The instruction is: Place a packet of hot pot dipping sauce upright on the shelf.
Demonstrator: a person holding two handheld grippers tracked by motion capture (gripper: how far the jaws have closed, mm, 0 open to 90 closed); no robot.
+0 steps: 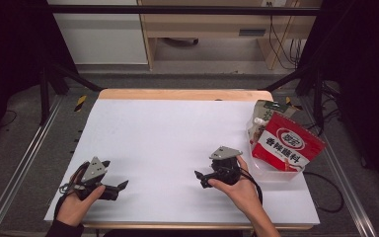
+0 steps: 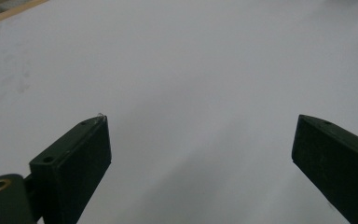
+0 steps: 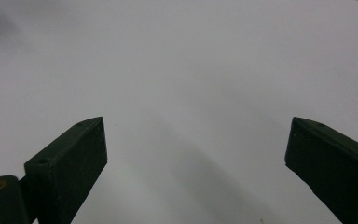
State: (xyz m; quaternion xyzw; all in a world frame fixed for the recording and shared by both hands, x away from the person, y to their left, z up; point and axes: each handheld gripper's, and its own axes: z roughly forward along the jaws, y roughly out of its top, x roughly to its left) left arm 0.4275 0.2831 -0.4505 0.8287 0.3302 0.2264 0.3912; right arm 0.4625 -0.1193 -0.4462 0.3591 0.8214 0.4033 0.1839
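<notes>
Near edge: left gripper (image 1: 120, 187) low at table's front-left, jaws wide apart, nothing between; white table sheet (image 2: 191, 70) ahead. Right gripper (image 1: 201, 178) front-centre, jaws also spread wide, empty, pointing left. Farther back-right: red seasoning pouch (image 1: 287, 146) leaning in clear plastic bin (image 1: 271, 171) w/ green-white pouch (image 1: 262, 114) behind it. Pouches lie right of & just beyond right gripper, well apart from left. Right hand nearer; prob needs turning rightward to reach.
</notes>
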